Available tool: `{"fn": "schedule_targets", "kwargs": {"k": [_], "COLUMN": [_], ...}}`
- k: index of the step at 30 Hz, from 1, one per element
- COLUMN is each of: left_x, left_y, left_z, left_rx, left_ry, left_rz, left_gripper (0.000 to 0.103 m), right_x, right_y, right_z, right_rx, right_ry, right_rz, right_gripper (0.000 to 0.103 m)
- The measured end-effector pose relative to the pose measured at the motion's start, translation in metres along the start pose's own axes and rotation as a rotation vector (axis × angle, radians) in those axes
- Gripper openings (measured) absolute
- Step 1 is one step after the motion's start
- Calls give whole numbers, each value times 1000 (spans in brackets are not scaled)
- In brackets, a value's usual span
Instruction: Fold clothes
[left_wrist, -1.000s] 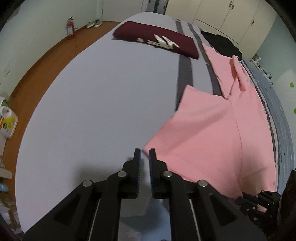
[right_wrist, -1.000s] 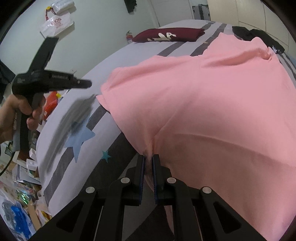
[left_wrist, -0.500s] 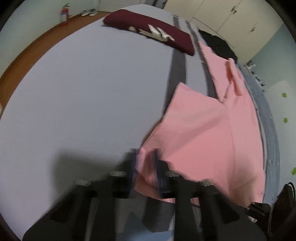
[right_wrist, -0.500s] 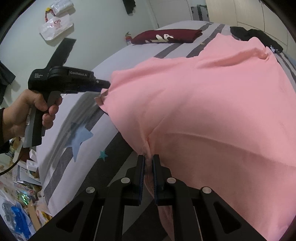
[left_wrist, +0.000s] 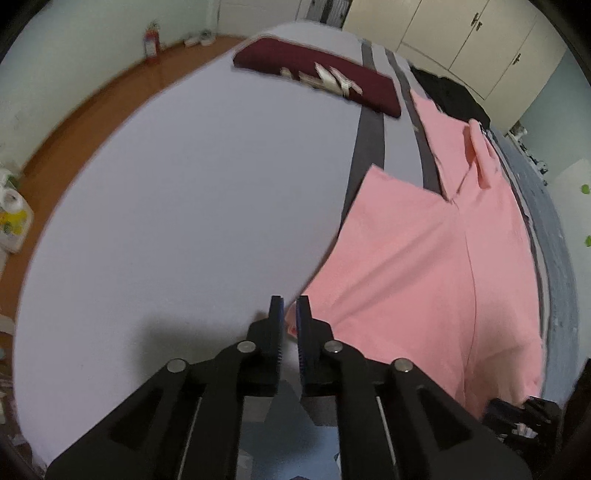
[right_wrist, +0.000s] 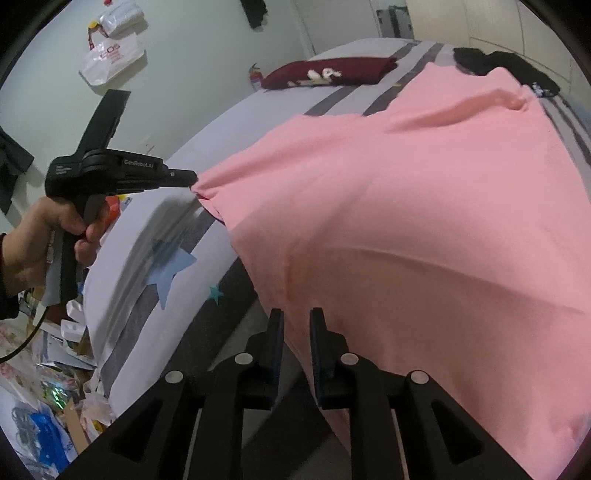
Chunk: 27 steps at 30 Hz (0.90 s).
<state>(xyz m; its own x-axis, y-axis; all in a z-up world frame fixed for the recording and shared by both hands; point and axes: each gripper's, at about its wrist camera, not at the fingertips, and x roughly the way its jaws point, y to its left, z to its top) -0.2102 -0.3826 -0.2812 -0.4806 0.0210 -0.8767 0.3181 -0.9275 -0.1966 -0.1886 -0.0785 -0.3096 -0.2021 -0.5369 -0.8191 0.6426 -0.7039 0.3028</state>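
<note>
A pink shirt (left_wrist: 424, 277) lies spread on the striped bed (left_wrist: 184, 221). My left gripper (left_wrist: 290, 306) is pinched on the shirt's near corner, with pink cloth showing in the narrow gap as the jaws begin opening. The right wrist view shows that left gripper (right_wrist: 194, 181), held by a hand (right_wrist: 40, 236), pulling the corner of the pink shirt (right_wrist: 406, 221) taut above the bed (right_wrist: 122, 277). My right gripper (right_wrist: 296, 321) is at the shirt's lower edge. Its jaws are opening, with cloth lying loose between the parted pads.
A folded maroon garment (left_wrist: 314, 74) lies at the far end of the bed, and black clothes (left_wrist: 450, 96) sit beside the shirt's collar. Cream wardrobe doors (left_wrist: 461, 37) stand behind. Bags and clutter (right_wrist: 48, 387) cover the floor by the bed's near corner.
My left gripper moved from beside the shirt onto its corner, shut on it and raised it. My right gripper's jaws, shut on the hem before, have parted.
</note>
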Motion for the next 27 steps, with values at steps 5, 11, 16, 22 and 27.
{"fn": "schedule_targets", "kwargs": {"k": [5, 11, 16, 22, 27], "left_x": [-13, 3, 13, 28, 15], "left_y": [-36, -96, -131, -115, -119], "left_z": [-18, -40, -62, -76, -69], "left_rx": [65, 105, 149, 123, 113], "left_ry": [-28, 29, 60, 98, 73], "left_rz": [-77, -193, -209, -60, -38], "left_gripper": [9, 9, 10, 10, 10], "right_x": [-39, -71, -79, -82, -96], "right_y": [-29, -102, -135, -152, -149], "right_z": [-10, -26, -49, -86, -91], "right_rx": [28, 162, 206, 240, 259], "right_ry": [-47, -62, -47, -34, -23], "right_rz": [-106, -284, -313, -317, -337], "right_gripper": [13, 13, 13, 10, 10]}}
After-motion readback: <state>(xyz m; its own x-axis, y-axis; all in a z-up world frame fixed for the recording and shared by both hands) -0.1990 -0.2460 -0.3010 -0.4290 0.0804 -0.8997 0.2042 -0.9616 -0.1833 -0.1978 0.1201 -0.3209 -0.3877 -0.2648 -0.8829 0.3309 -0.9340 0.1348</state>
